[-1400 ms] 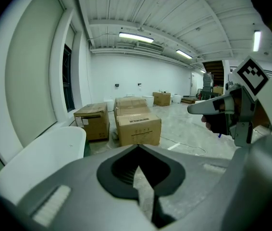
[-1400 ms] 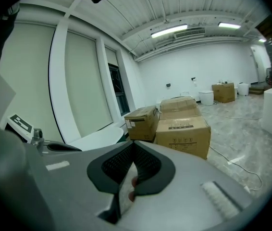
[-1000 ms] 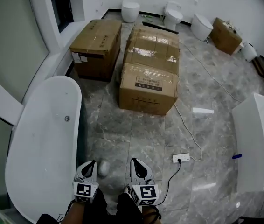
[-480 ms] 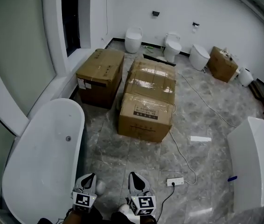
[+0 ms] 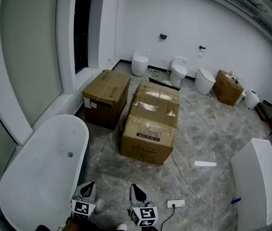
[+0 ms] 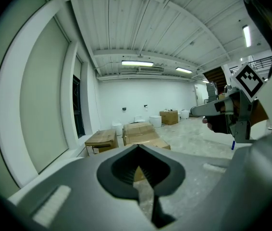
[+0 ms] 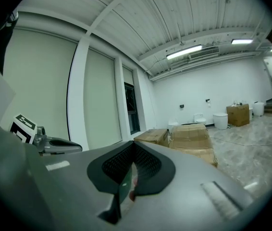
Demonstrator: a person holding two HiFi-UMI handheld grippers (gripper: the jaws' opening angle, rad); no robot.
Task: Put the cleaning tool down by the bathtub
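Note:
The white bathtub (image 5: 40,177) runs along the left wall in the head view. My left gripper (image 5: 89,186) is at the bottom edge, just right of the tub's near end, with its jaws together and nothing in them. My right gripper (image 5: 135,189) is a little to its right, also shut and empty. A small pale rounded thing (image 5: 99,204), perhaps the cleaning tool, lies on the floor between tub and left gripper; it is mostly hidden. In the left gripper view the left gripper (image 6: 139,163) shows only a thin slit. The right gripper (image 7: 130,162) looks the same in its own view.
Three brown cardboard boxes (image 5: 148,138) stand in the middle of the marble floor. A white power strip (image 5: 176,203) and its cable lie right of my grippers. A second white tub (image 5: 256,186) is at right. Toilets (image 5: 178,71) line the far wall.
The head view has tilted upward: more of the far wall shows, and both grippers have slid to the bottom edge. Both stay shut.

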